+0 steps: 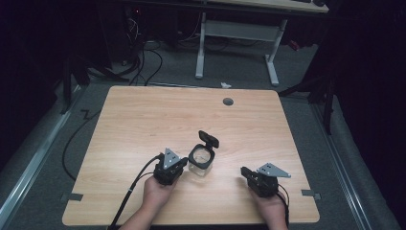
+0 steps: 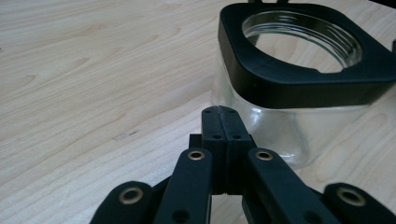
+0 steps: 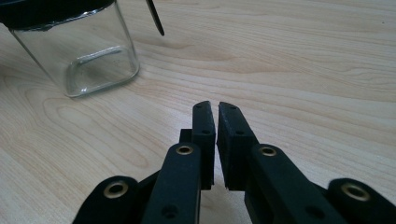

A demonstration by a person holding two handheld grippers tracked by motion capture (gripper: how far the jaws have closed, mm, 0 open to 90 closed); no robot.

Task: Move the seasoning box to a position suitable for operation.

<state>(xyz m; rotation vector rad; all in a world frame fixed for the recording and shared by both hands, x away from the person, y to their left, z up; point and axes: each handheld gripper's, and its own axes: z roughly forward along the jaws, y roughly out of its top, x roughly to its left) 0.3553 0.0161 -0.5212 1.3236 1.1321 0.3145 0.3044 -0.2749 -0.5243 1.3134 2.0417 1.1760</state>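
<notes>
Nearby, left tongs (image 2: 219, 111) pressed together, empty, beside glass jar (image 2: 280, 98); right tongs (image 3: 215, 108) nearly closed, empty.

- Table (image 1: 143, 124): pale wood with darker grain streaks.
- Jar (image 1: 199, 160), just beside the left gripper (image 1: 168, 168): clear glass body, black collar, black lid tipped up behind it.
- Both the left gripper and the right gripper (image 1: 261, 181): black, each topped by a grey plate; brass-coloured rings at the joints of the black jaws.
- Round plug (image 1: 228, 101) far ahead of both grippers: dark grey.
- Floor (image 1: 311, 120): grey.
- Far desk legs (image 1: 273, 67): white.
</notes>
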